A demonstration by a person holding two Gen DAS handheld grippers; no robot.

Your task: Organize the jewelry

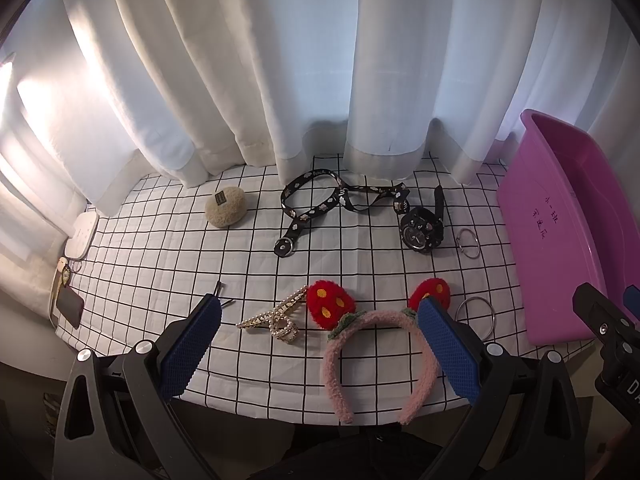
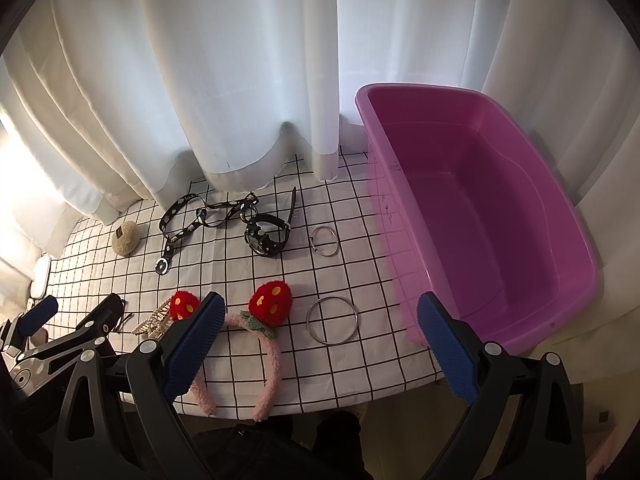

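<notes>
Purple tub point(image 2: 480, 216) on the gridded tabletop point(image 1: 160, 256) with handwritten characters on its side (not legible), black lanyard point(image 1: 320, 196) printed "luck", strawberry headband point(image 1: 372, 332) near the front edge, left claw point(image 1: 320, 344) and right claw point(image 2: 320, 340) both wide open, empty.

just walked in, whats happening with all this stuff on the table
A person is sorting jewelry with a gripper in each hand. The left gripper and right gripper are both open and hold nothing. The headband, hair clip, watch, strap and two rings lie on the checked cloth. The purple tub is empty.
</notes>
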